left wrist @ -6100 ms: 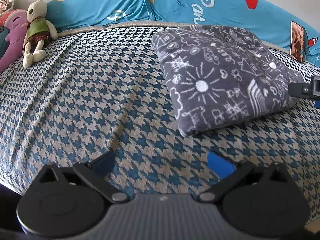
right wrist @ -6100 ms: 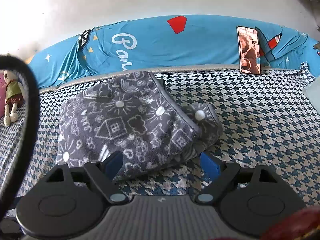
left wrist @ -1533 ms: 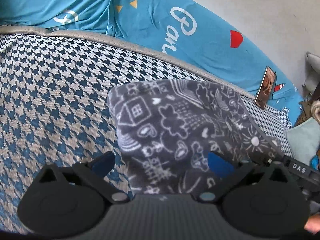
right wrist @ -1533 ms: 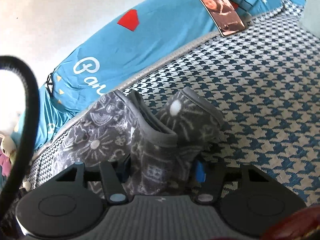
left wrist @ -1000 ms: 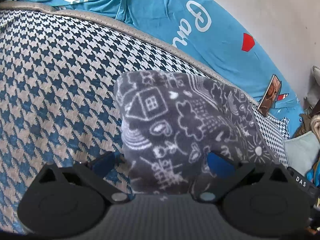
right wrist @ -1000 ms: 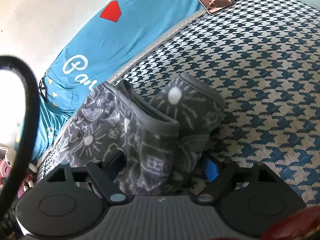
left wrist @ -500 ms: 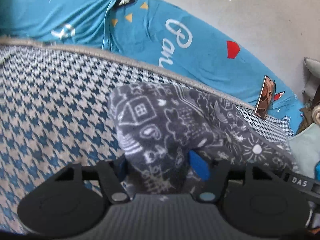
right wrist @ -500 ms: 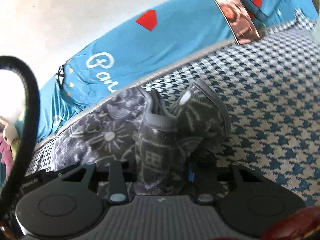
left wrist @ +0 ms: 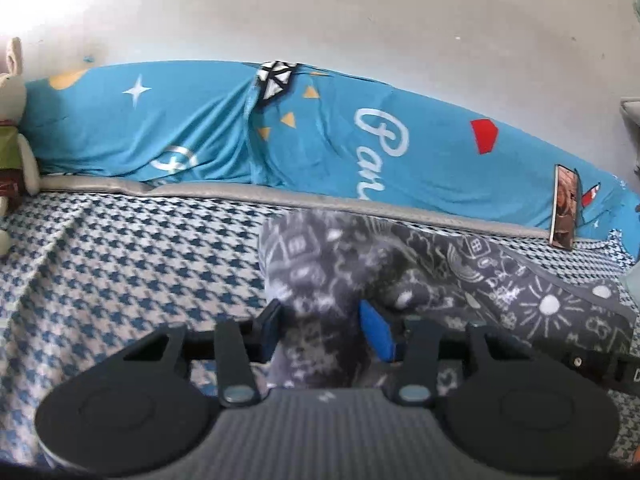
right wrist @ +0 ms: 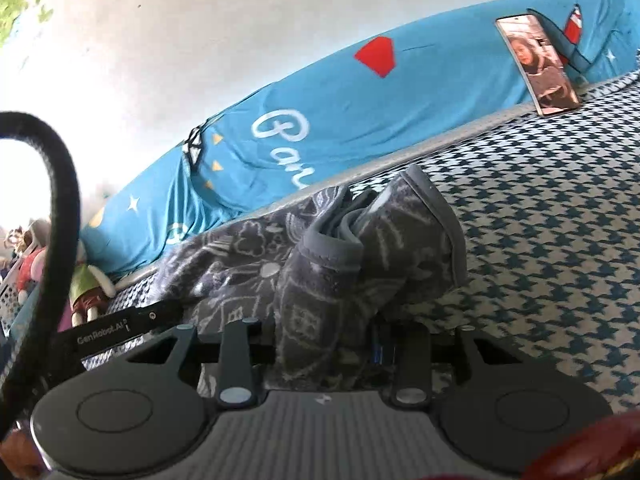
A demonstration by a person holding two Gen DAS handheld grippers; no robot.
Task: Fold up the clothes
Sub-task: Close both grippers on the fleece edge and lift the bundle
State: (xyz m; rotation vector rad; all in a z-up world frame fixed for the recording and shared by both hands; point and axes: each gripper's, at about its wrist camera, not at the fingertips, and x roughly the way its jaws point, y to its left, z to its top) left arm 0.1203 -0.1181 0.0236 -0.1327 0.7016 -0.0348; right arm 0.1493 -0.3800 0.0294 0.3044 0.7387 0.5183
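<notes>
Both claws are clenched on the grey doodle-print garment (left wrist: 400, 276), one at each near end: the left claw (left wrist: 320, 330) pinches a bunched corner, the right claw (right wrist: 324, 336) grips the thick banded end (right wrist: 332, 248). Judged purpose: raising the folded bundle evenly off the bed (left wrist: 120, 264) so the layers stay together. The garment's far portion rests near the bed's back edge. Nearby: blue pillow (left wrist: 200, 132) along that edge, phone (right wrist: 536, 64) propped against it, stuffed rabbit (left wrist: 12, 128) towards the far left corner. Nothing obstructs the lift.
</notes>
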